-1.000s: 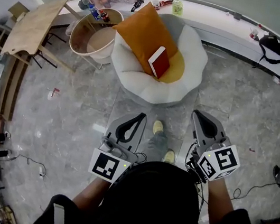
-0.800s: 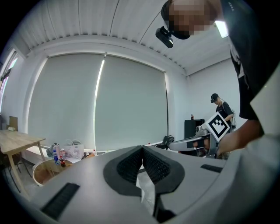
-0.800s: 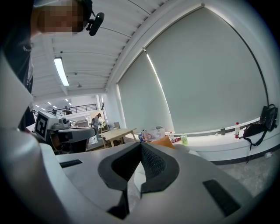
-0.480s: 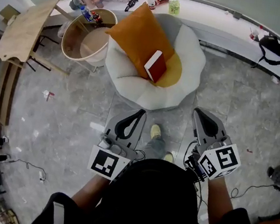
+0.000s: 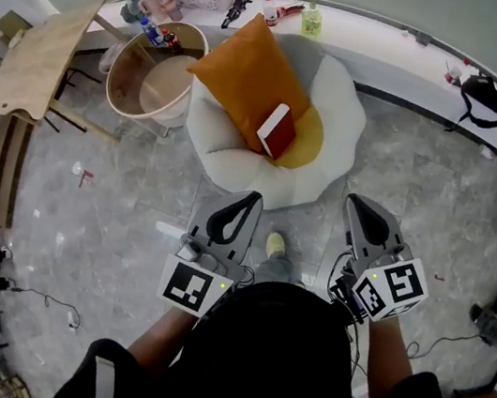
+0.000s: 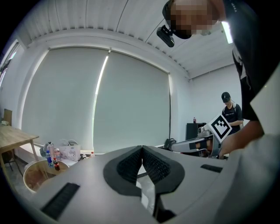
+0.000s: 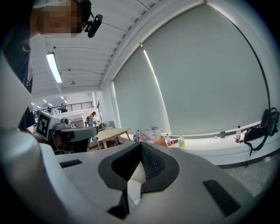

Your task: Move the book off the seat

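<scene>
red book [image 5: 277, 131]: upper centre of the head view, lying tilted on the orange cushion [image 5: 250, 70], which sits on the white round seat [image 5: 337, 104]. White page edge faces upper left. Nothing touches it.

Step, as I read it: approach. Neither tool is at the seat yet.
- the left gripper [image 5: 251, 200] is at lower centre, tip just short of the seat's near rim. Its fingers [image 6: 130, 165] are pressed together with nothing between them.
- the right gripper [image 5: 354, 203] is beside it to the right, also closed at the tips and empty.
- both gripper views look past the seat at the window blind [image 6: 131, 100]; the book isn't in either.

Next move, my call: spread one pair of fingers wider than the book is thick, reach over the near rim and take the raised page edge. The cushion is soft and sloped, so a push could slide the book before the grip lands.

Room:
- bare floor [image 5: 132, 211] at the frame's left and right of the seat gives open drop space.
- round wooden tub [image 5: 152, 71] is just beside the seat at upper left.
- window ledge [image 5: 389, 47] is close behind it.
- own foot [image 5: 276, 244] is between the grippers, near the rim.
</scene>
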